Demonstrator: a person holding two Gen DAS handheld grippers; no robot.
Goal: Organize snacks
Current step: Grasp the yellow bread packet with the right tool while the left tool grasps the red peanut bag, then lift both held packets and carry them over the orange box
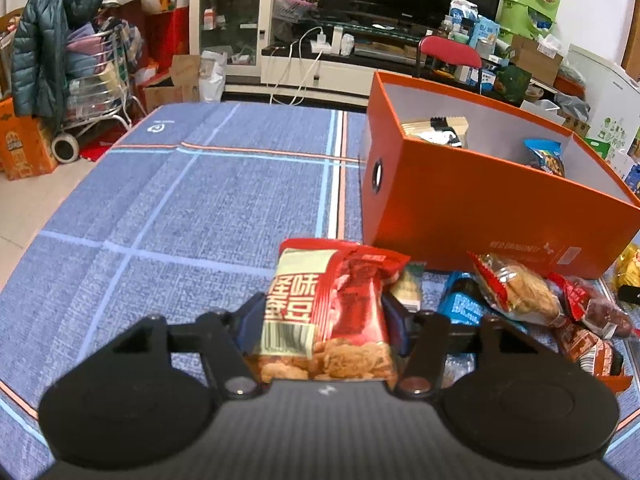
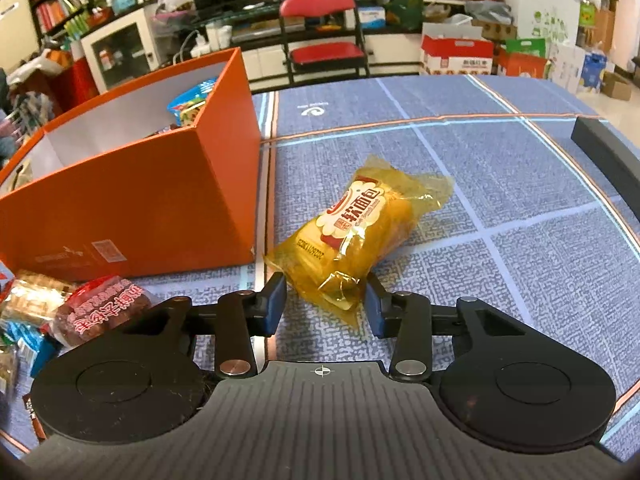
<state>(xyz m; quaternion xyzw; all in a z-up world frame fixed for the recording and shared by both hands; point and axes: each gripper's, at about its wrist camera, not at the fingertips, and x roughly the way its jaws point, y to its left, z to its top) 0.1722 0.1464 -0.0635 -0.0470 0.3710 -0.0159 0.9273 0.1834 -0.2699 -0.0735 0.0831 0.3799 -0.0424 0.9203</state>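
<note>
step: both picking | left claw [image 1: 324, 320] clamped on red snack bag [image 1: 332, 312] | right claw [image 2: 326, 304] clamped on yellow bread pack [image 2: 356, 232] | next: lift both into orange box [image 1: 480, 208]

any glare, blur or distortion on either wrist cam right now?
Left wrist: fisheye bends the table's stripes; orange box sharp, red snack bag sharp in the left gripper. Right wrist: same curvature, dark corners; yellow bread pack shows mild sheen, print readable.

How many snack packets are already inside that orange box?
2: a beige-and-black packet in the far left corner of the orange cardboard box, a blue bag farther right. The near wall may hide more.
</note>
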